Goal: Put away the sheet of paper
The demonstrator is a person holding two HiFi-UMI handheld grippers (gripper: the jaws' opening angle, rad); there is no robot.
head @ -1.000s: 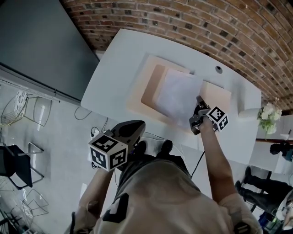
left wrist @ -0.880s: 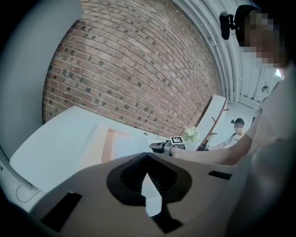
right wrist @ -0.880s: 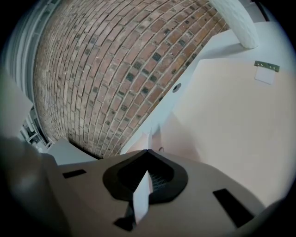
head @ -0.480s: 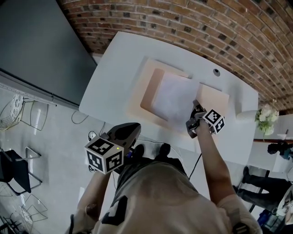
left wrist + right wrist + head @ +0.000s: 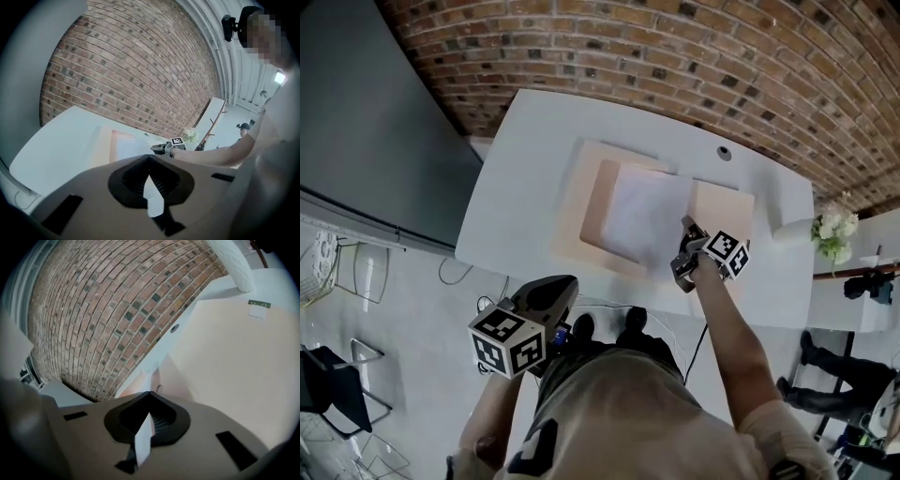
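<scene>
While the left gripper (image 5: 561, 289) is held at the near left, off the white table (image 5: 516, 187), its jaws are seen closed tip to tip with nothing between them. The right gripper (image 5: 682, 267) is reached out over the table's near right part, and its jaws are closed on the near right edge of the sheet of paper (image 5: 642, 211). The sheet is laid over a tan board (image 5: 602, 202), which rests on a pale beige mat (image 5: 572, 202). A brick wall (image 5: 694, 56) is seen at the far side.
</scene>
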